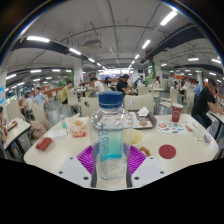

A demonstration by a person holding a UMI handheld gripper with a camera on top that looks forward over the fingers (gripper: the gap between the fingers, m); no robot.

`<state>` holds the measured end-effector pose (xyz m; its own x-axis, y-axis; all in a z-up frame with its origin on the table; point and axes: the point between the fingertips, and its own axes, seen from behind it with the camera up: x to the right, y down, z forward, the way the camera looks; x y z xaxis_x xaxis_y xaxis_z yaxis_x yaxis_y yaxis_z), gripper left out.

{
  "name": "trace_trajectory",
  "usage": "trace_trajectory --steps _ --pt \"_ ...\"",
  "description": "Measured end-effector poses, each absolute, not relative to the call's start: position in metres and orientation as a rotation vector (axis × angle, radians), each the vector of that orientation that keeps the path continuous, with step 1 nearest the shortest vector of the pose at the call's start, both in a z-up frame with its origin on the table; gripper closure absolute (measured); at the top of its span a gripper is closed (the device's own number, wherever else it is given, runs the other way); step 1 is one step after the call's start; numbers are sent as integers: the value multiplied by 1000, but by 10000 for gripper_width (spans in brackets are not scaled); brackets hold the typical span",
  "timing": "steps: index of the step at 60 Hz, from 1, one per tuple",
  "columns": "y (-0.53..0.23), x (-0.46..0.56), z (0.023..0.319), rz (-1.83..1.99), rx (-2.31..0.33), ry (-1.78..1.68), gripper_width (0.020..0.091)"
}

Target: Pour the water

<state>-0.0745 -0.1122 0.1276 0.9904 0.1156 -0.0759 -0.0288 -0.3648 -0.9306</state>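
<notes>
1. From my remote seat, the gripper (110, 160) has its purple pads (88, 160) close on either side of a clear plastic water bottle (110, 135). The bottle stands upright between the fingers, and both pads look pressed to its lower body, so I judge it pinched rather than merely straddled.

2. The bottle's white cap (110, 99) looks to be in place, and the water level sits high. I would guess the pouring has not begun.

3. Beyond the fingers lies a pale table (60, 150) with scattered things: a red cup (177, 112) far off to the right, a tray (142, 121) of leftovers just behind the bottle, a red round object (167, 151) near the right finger, and a small red flat item (44, 144) to the left.

4. Risks as I see them:
   - If the cap really is on, tilting gives nothing, and squeezing harder may buckle the thin wall.
   - A full, smooth bottle held low can swing or slip through the pads as it tips.
   - The red cup is well apart from the gripper; carrying across the clutter could clip the tray.
   - People sit at the tables beyond, so any spill or drop may reach them.
</notes>
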Motion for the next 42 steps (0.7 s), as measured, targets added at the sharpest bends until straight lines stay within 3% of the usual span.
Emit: trace_trajectory --steps 10,18,28,42 --pt "-74 -138 210 566 -1843 169 715" --pt "-41 -164 244 1025 -1766 542 716" --pt "3 -159 220 1502 -1571 1106 716" --pt "16 -149 177 1755 -1359 1503 718"
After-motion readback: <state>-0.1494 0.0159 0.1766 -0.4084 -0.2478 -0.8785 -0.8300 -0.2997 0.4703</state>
